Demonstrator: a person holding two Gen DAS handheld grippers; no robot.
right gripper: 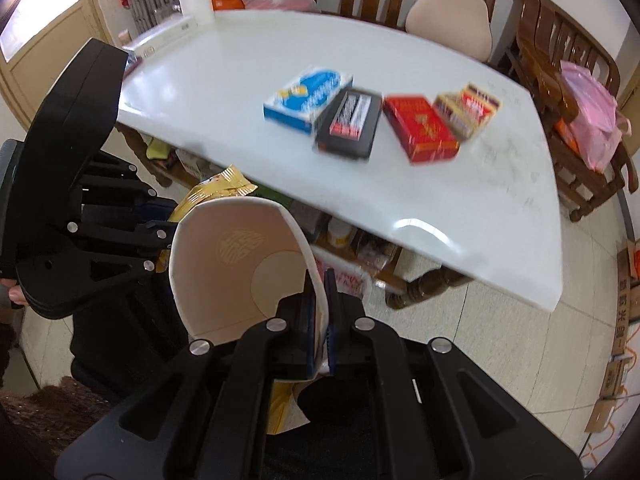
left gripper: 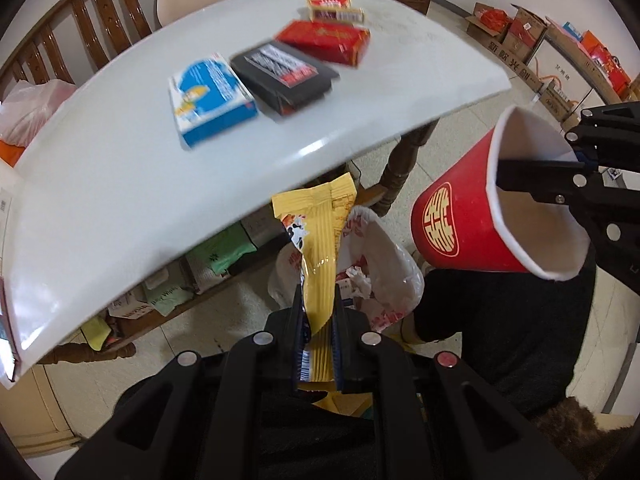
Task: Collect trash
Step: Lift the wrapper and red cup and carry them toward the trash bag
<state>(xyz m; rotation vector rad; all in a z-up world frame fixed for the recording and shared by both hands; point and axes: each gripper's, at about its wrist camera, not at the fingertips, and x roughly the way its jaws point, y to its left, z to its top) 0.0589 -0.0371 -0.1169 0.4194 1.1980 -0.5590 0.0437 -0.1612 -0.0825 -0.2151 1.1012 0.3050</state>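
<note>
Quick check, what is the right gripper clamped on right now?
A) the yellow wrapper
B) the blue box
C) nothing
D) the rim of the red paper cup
D: the right gripper pinches the wall of the red paper cup at its rim; the left gripper holds the yellow wrapper.

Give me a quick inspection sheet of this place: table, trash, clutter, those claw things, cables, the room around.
Surface: white table, four boxes in a row on it.
Job's things: yellow wrapper in the left gripper; red cup pinched by its rim in the right gripper; bin bag on the floor below, paper inside.
Clutter: blue box, black box, red box, striped box.
Grippers: both shut on their items.
Cables: nothing seen.
Surroundings: wooden chairs, cartons along the wall, pink bag.
</note>
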